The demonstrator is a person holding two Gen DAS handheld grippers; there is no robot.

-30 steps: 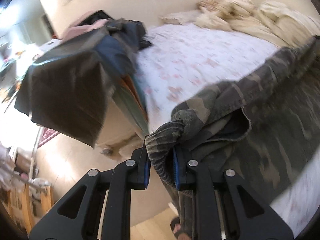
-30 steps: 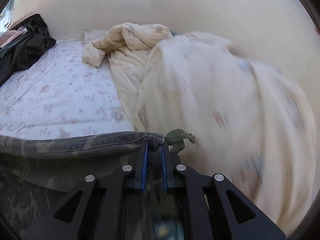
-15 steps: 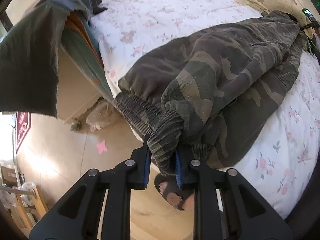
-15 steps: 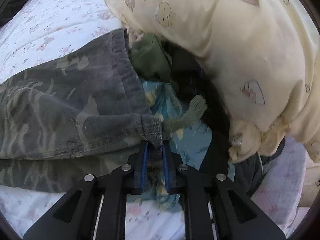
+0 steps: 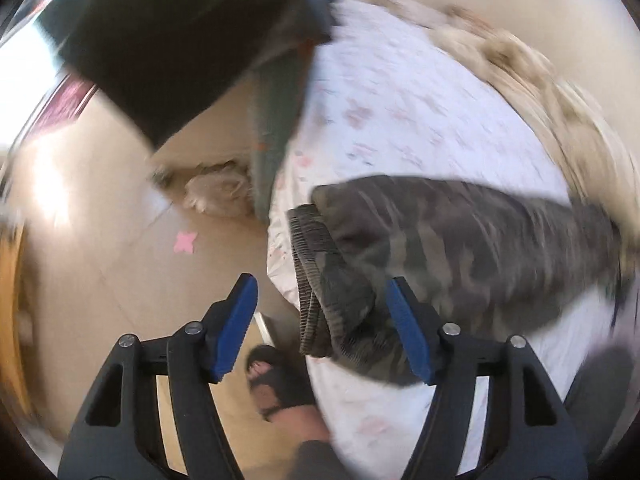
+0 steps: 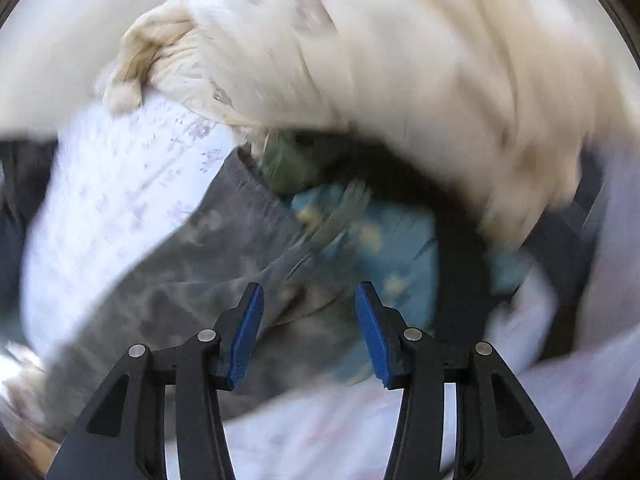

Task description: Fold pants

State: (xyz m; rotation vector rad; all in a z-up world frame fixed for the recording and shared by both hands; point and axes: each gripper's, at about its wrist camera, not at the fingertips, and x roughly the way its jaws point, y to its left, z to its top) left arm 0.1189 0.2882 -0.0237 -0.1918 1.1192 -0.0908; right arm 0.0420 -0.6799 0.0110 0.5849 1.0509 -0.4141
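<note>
Two grippers show here, one in each view; both have just been opening their blue pads. Low in the left wrist view, the left gripper has its jaws apart; the ribbed cuff end of the camo pants sits between them, and the pads do not press on it. At the lower middle a foot in a dark sandal stands on the floor; a pink scrap lies on the floor at middle left. The pants stretch off to the right across the flowery bed sheet.

Low in the right wrist view, the right gripper is apart too, over the other end of the pants; that end lies loose on the sheet. A blue cloth lies just right of the pants; a cream blanket fills the top right.
</note>
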